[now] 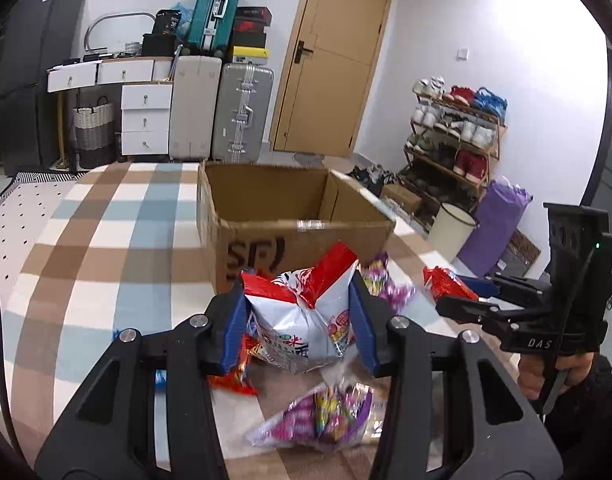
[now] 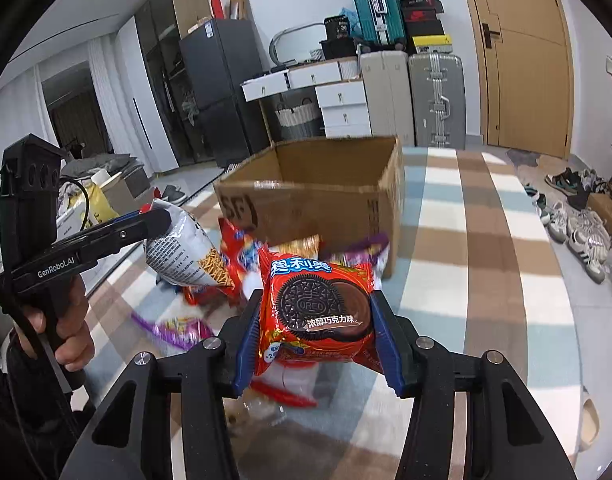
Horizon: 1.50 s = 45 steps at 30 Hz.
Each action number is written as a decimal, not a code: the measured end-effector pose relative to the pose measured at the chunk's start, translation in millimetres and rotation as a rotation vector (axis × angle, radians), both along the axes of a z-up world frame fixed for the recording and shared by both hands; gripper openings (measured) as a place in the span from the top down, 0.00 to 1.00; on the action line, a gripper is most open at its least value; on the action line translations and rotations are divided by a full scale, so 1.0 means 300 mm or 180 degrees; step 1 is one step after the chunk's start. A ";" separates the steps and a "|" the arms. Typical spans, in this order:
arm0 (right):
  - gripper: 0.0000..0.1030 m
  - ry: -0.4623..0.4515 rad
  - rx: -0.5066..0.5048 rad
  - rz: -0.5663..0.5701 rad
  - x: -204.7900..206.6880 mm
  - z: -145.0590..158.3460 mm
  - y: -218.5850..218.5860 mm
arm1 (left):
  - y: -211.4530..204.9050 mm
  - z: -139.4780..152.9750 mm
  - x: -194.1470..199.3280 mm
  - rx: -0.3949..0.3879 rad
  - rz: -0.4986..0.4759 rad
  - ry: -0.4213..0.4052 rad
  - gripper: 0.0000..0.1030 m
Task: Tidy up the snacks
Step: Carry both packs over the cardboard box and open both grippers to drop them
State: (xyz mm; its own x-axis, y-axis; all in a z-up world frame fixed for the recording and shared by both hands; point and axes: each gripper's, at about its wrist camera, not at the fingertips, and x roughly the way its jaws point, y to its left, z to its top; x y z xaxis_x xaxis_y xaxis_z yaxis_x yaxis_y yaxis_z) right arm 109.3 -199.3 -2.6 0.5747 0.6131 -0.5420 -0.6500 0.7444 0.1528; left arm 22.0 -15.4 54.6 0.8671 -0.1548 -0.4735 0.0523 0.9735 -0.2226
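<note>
My left gripper [image 1: 301, 320] is shut on a white and red snack bag [image 1: 306, 312], lifted above the checked cloth; the same bag [image 2: 185, 248] shows in the right wrist view under the left gripper [image 2: 161, 220]. My right gripper [image 2: 318, 320] is shut on a red Oreo packet [image 2: 318, 316]; in the left wrist view the right gripper [image 1: 474, 292] holds that red packet [image 1: 446, 282] at the right. An open cardboard box [image 1: 289, 216] [image 2: 322, 196] stands just beyond both, and what I see of its inside is bare. A purple candy bag [image 1: 326, 416] lies below the left gripper.
More red and purple snack packets [image 2: 229, 264] lie in a heap in front of the box. The checked cloth [image 1: 105, 240] stretches wide to the left. Suitcases [image 1: 241, 112], drawers, a door, a shoe rack [image 1: 454, 136] and a bin [image 1: 452, 230] stand beyond the table.
</note>
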 end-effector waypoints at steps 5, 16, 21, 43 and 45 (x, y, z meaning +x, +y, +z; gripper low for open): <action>0.50 -0.0084 0.0046 0.0004 0.031 0.069 0.033 | 0.011 0.079 0.031 -0.0003 0.0051 -0.0111 0.58; 0.50 -0.0129 0.0118 -0.0043 0.133 0.169 0.099 | 0.036 0.195 0.125 0.0039 0.0169 -0.0207 0.58; 0.50 -0.0114 0.0143 -0.0089 0.183 0.193 0.116 | 0.049 0.217 0.184 0.0045 0.0220 -0.0205 0.58; 0.50 -0.0001 0.0062 -0.0134 0.386 0.162 0.235 | 0.070 0.124 0.452 0.0179 0.0353 0.0070 0.58; 0.50 0.0014 0.0043 -0.0129 0.398 0.155 0.241 | 0.066 0.106 0.467 0.0197 0.0356 0.0095 0.58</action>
State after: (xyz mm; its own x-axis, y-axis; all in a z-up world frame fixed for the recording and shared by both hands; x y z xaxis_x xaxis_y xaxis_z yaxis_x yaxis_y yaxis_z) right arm 228.7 -126.9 43.8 0.5970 0.5967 -0.5363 -0.6187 0.7680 0.1658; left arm 162.0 4.5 86.4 0.8627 -0.0276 -0.5050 -0.0632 0.9848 -0.1618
